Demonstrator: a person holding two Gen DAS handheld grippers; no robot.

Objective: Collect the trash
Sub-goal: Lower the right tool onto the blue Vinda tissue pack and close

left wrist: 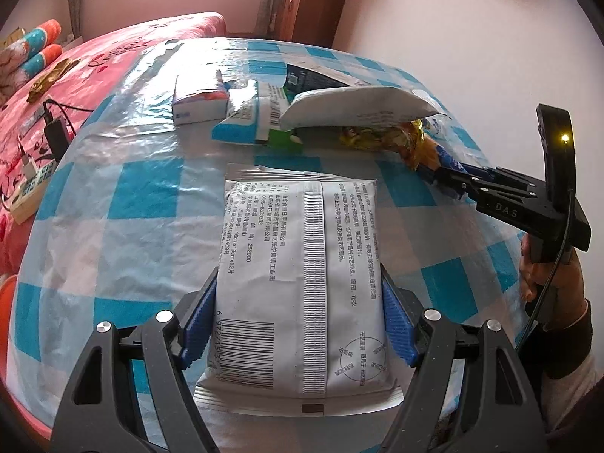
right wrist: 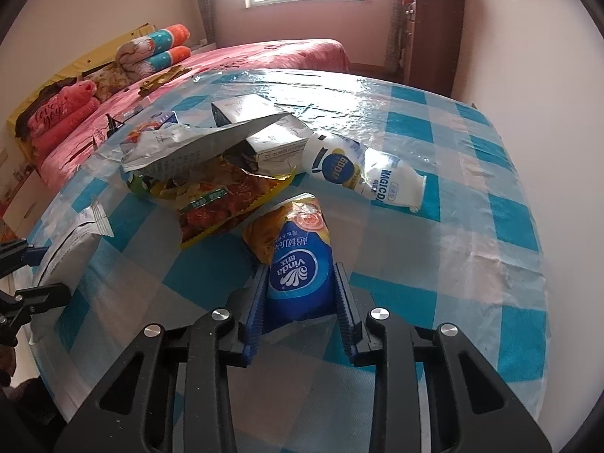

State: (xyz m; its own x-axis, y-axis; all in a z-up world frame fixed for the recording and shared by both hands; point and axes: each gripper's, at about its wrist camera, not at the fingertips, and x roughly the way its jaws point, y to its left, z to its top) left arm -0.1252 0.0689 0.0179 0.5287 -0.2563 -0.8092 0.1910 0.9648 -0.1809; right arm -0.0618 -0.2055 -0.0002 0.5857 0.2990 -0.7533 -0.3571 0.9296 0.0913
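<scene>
1. The left gripper (left wrist: 298,324) is clamped across a flat white wipes pack (left wrist: 302,275), with a blue pad pressing each long edge. The pack sits over the near part of the checked table (left wrist: 132,196).
2. The right gripper (right wrist: 300,302) is closed on a blue Vinda tissue wrapper (right wrist: 298,264), squeezing it narrow between the pads.
3. More trash is still piled further back: a red snack bag (right wrist: 219,204), a grey foil bag (right wrist: 196,143), a white squeeze pouch (right wrist: 362,173) and a small carton (right wrist: 264,128).
4. Risk, I reckon: the wipes pack is wide and slick, so it could bow and pop out if it's tilted.
5. The Vinda wrapper's crinkly tail nearly touches the snack bag, so lifting it carelessly might drag the pile.
</scene>
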